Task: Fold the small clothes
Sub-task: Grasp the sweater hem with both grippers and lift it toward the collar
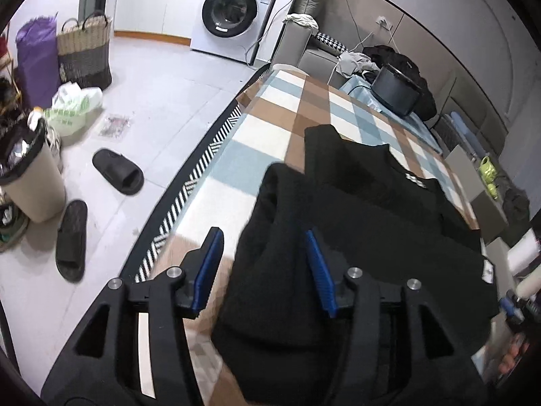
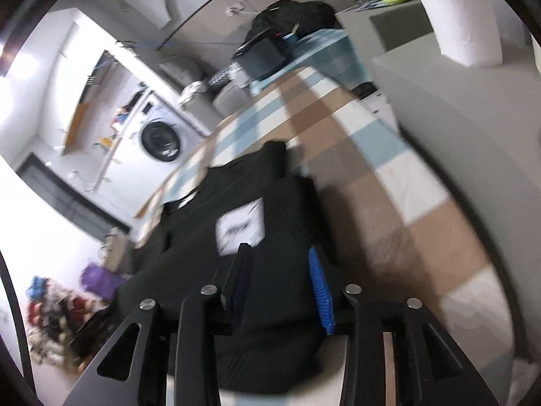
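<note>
Left wrist view: the left gripper [image 1: 263, 264] spreads wide over the black garment [image 1: 355, 237] on the checkered table [image 1: 236, 155], while the right gripper [image 2: 280, 280] gapes above its white label [image 2: 240, 226].

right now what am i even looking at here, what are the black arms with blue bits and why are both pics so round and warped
No robot here: a person holds a two-finger gripper in each hand, each carrying a fisheye camera, which warps the pictures. One picture looks along the left gripper, the other along the right gripper. The blue bits are the finger pads. A black garment with a white label lies on a checked tablecloth. Both grippers are open with cloth between their fingers, gripping nothing yet. A washing machine stands behind.
</note>
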`<state>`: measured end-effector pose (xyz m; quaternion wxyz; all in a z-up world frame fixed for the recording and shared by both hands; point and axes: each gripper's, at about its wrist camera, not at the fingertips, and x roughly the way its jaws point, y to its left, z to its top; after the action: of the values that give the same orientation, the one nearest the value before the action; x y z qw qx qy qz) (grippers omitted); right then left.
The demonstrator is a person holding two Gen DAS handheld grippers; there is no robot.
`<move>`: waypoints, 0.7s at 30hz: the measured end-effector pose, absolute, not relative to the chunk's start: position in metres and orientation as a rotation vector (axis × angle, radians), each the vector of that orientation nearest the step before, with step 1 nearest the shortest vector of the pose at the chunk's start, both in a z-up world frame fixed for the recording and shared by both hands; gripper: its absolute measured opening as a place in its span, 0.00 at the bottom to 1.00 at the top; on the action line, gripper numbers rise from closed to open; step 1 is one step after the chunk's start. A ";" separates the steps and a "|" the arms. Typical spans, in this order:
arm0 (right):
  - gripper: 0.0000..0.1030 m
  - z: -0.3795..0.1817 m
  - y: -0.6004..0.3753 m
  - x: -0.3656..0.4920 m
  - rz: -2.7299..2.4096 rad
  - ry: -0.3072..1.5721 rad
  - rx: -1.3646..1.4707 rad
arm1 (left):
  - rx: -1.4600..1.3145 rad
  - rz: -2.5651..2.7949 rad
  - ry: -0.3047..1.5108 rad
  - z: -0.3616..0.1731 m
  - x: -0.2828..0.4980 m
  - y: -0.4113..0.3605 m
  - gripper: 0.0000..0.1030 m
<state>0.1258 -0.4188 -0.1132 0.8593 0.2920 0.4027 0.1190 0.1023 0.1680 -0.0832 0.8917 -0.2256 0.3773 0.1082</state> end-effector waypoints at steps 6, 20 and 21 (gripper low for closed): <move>0.42 -0.117 -0.396 0.108 0.418 0.955 0.670 | -0.473 0.175 0.784 -0.075 0.075 0.149 0.52; 0.42 -0.142 -0.383 0.121 0.373 1.062 0.777 | -0.484 0.093 0.828 -0.073 0.052 0.130 0.56; 0.43 -0.141 -0.384 0.124 0.361 1.041 0.791 | -0.488 0.088 0.828 -0.073 0.052 0.130 0.56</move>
<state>0.1242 -0.3836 -0.1413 0.7788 0.3661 0.4814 0.1668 0.0519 0.1300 -0.0725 0.8858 -0.2348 0.3980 0.0422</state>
